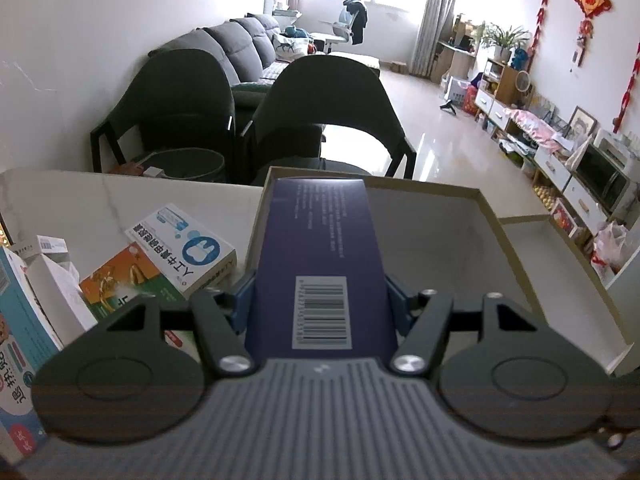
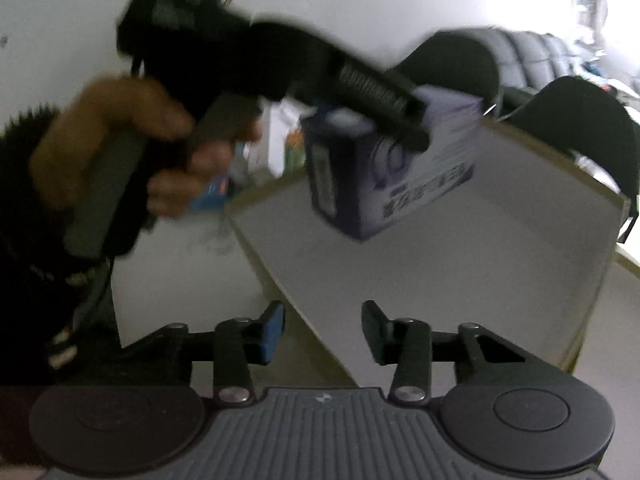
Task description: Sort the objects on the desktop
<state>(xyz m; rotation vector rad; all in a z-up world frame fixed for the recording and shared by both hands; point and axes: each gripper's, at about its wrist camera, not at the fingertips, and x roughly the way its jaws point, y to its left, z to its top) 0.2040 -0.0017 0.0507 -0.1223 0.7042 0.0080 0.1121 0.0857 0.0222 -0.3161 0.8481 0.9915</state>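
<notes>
White marble worktop (image 1: pixel 120 200) with small boxes (image 1: pixel 160 264) beside a shallow cardboard tray (image 1: pixel 560 280); dark chairs (image 1: pixel 320 108) and a sofa (image 1: pixel 240 40) beyond. The left hand-held gripper (image 1: pixel 320 300) clamps a purple box (image 1: pixel 320 248) above the tray. The right hand-held gripper (image 2: pixel 323 330) is empty, jaws apart.

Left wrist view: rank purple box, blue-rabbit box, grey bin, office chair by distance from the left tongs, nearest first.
1. purple box, clamped between the left tongs, over the tray.
2. blue-rabbit box, on the table, left of the tongs.
3. grey bin, beyond the table's far edge, left.
4. office chair, far back by the window.
</notes>
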